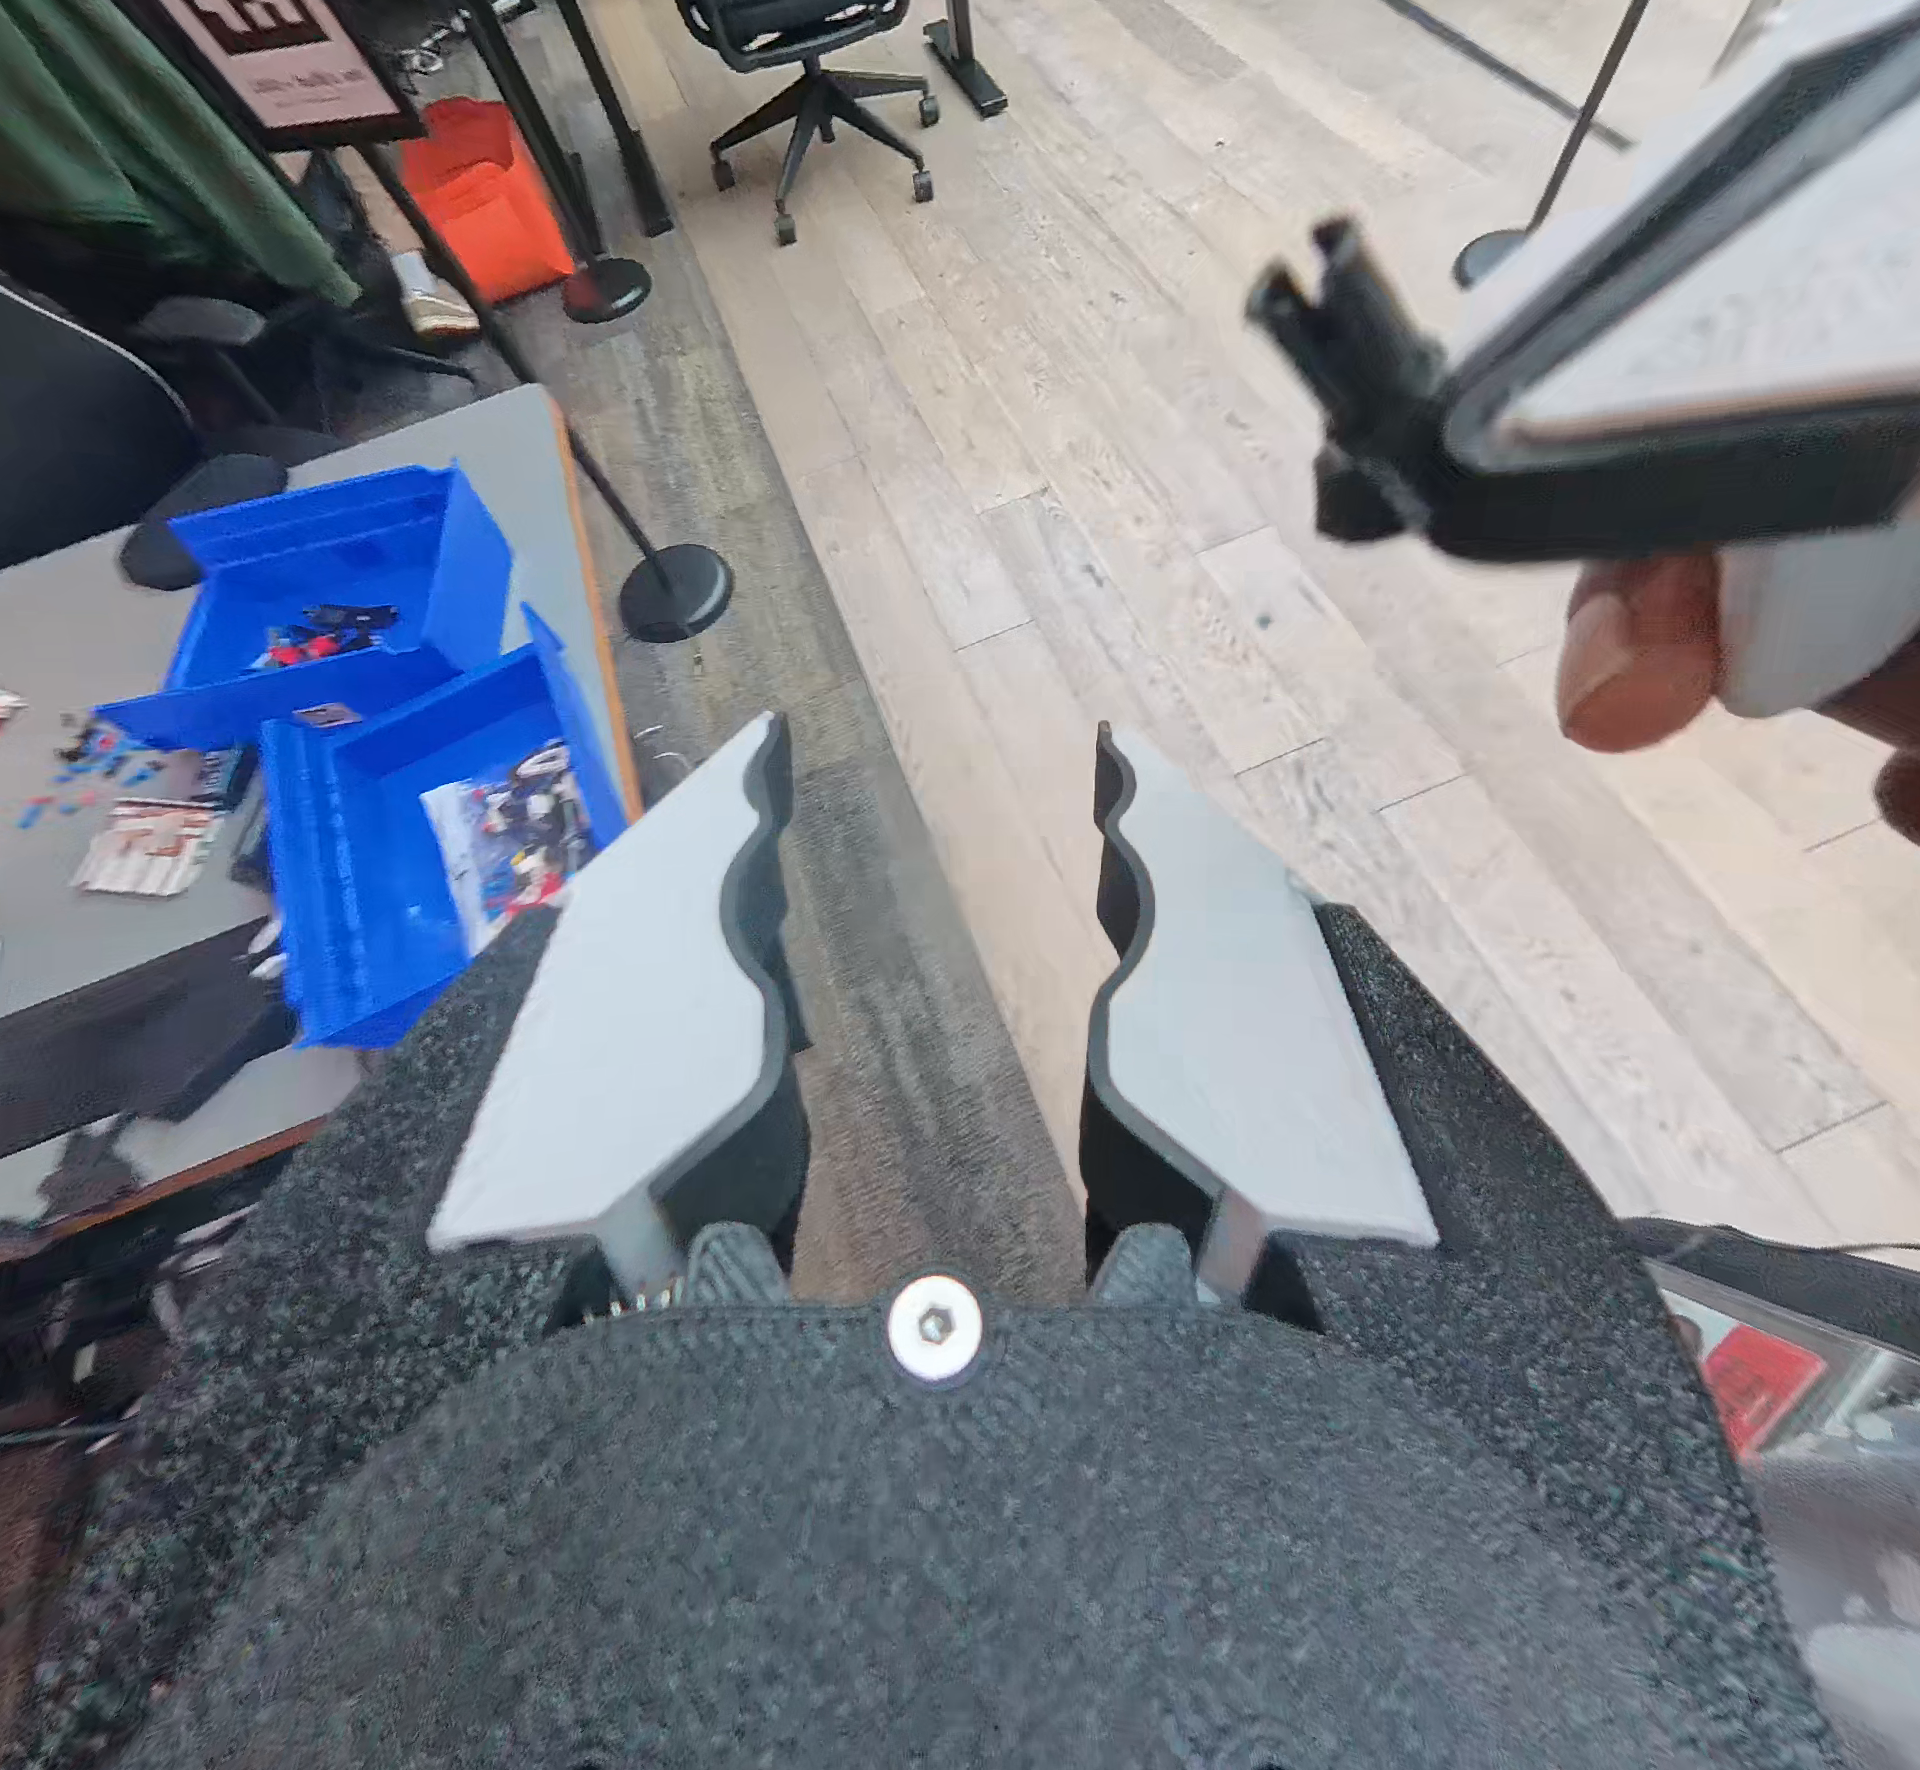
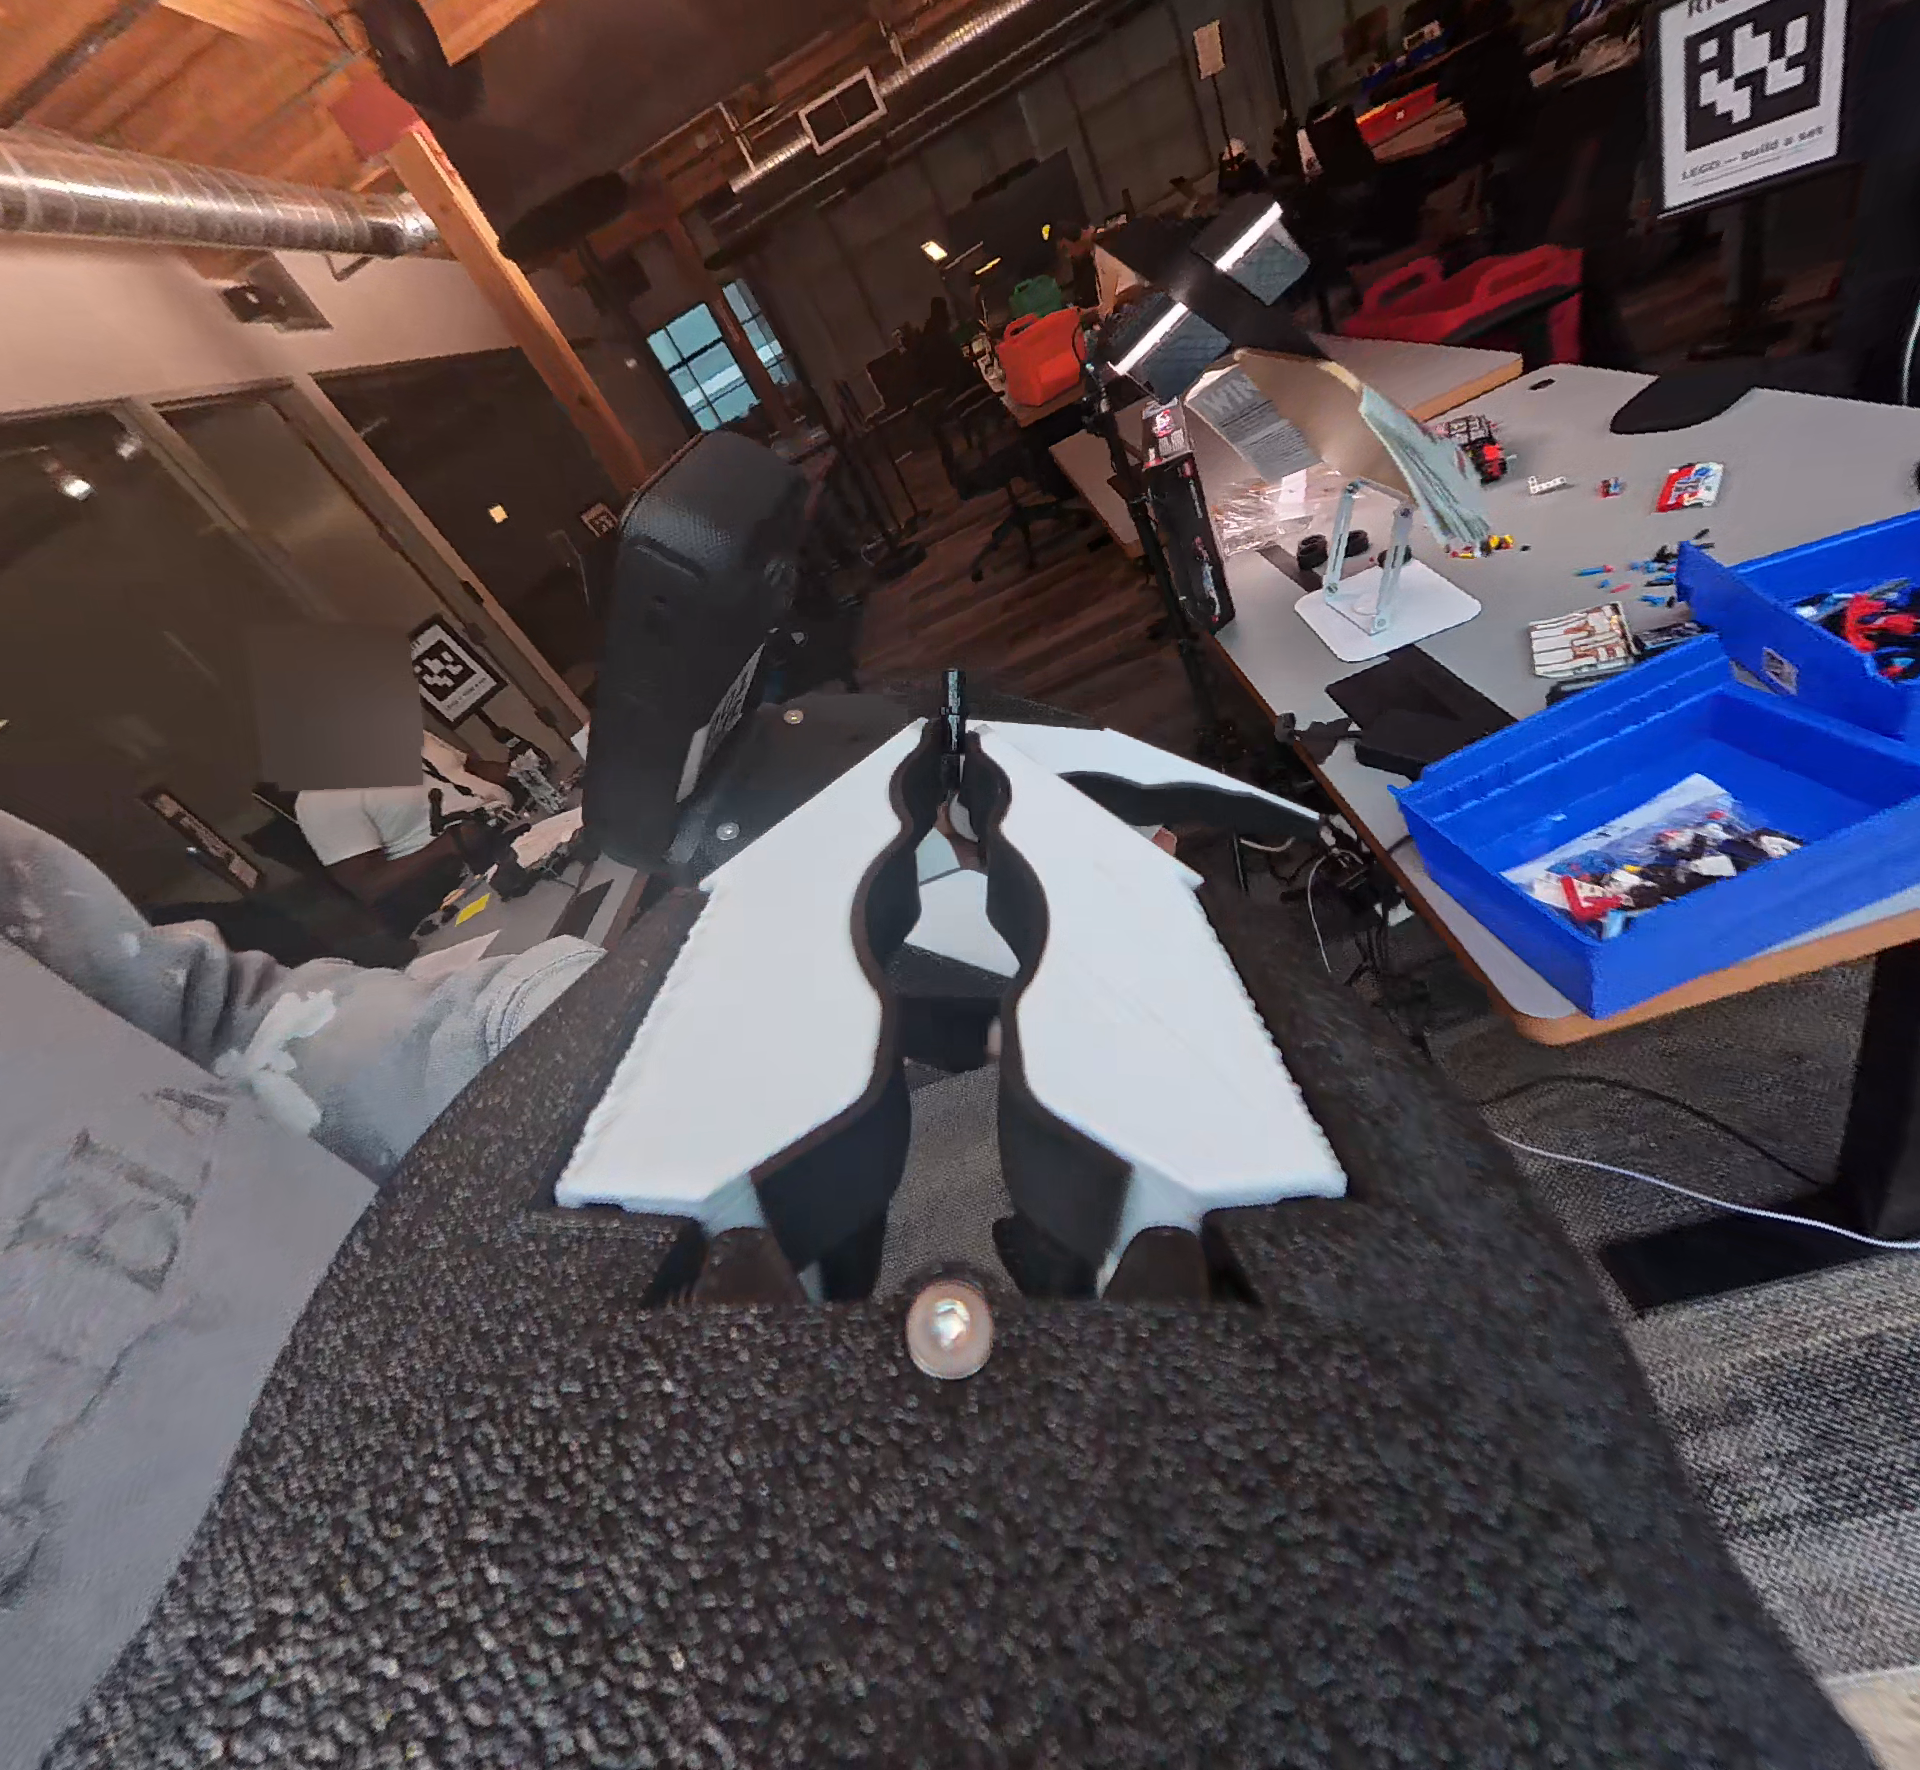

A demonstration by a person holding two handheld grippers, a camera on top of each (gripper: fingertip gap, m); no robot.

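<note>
Pinching a small black peg [image 2: 952,718] at its tips, the right gripper [image 2: 954,764] hangs in mid-air off the worktop [image 2: 1621,432]. Left gripper [image 1: 940,733] has jaws apart, empty, beside two blue bins [image 1: 343,847].

bare floor [image 1: 1091,390] ahead, table [image 1: 94,920] edge and blue bins [image 1: 343,899] left

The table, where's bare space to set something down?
The grey table is bare between the white stand and the black round base. It is crowded around the blue bins, with loose small pieces scattered beside them.
</note>
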